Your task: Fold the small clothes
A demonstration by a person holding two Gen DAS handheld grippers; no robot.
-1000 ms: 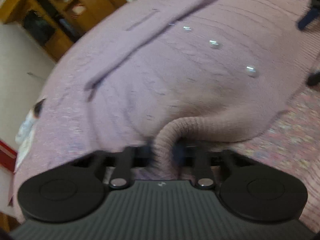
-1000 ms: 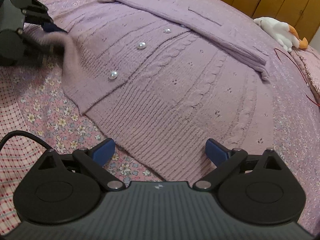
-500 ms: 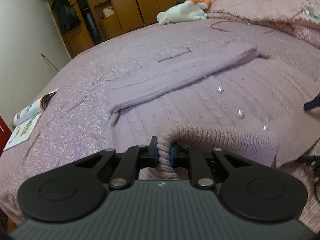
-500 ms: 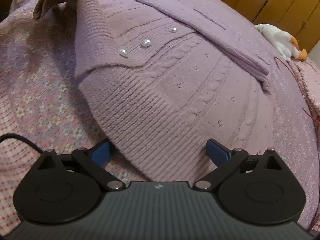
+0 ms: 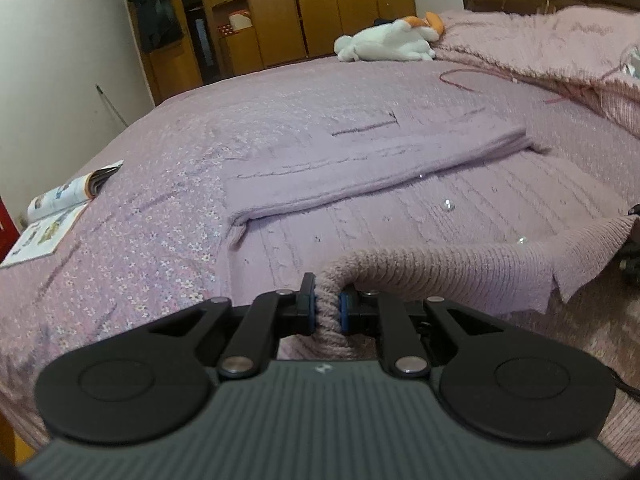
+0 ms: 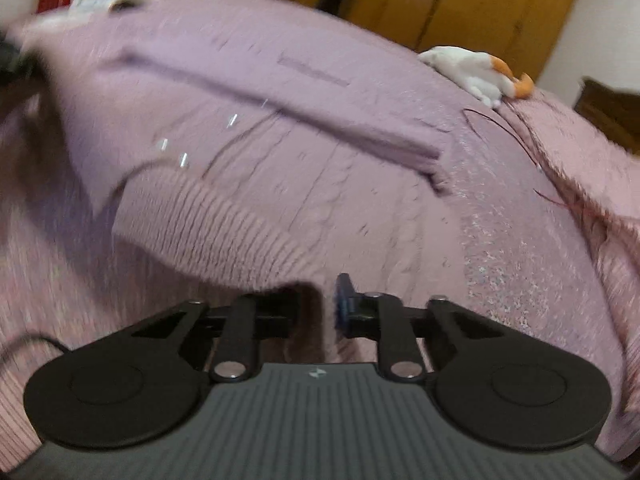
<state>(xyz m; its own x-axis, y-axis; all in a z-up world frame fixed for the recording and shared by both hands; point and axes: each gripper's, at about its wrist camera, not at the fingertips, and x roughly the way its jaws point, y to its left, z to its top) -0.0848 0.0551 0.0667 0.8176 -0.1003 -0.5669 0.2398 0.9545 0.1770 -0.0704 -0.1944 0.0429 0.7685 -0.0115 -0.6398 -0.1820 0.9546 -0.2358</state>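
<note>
A lilac knitted cardigan (image 5: pixel 400 208) with pearl buttons lies on the bed, one sleeve (image 5: pixel 360 172) folded across its far side. My left gripper (image 5: pixel 327 309) is shut on the ribbed hem (image 5: pixel 460 276), lifted off the bed. In the blurred right wrist view the cardigan (image 6: pixel 320 168) spreads ahead. My right gripper (image 6: pixel 320 304) has its jaws nearly together at the ribbed hem (image 6: pixel 224 232); the left pad is hidden under the knit, and I cannot tell whether it holds the hem.
The bed has a lilac flowered cover (image 5: pixel 152 248). A white and orange plush toy (image 5: pixel 388 42) lies at the far side. An open magazine (image 5: pixel 56 208) lies at the left edge. A pink blanket (image 5: pixel 560 44) is at the right. Wooden wardrobes (image 5: pixel 320 4) stand behind.
My left gripper has lifted the hem and swung it over the cardigan's body. My right gripper's jaws have closed from wide open to nearly together at the hem.
</note>
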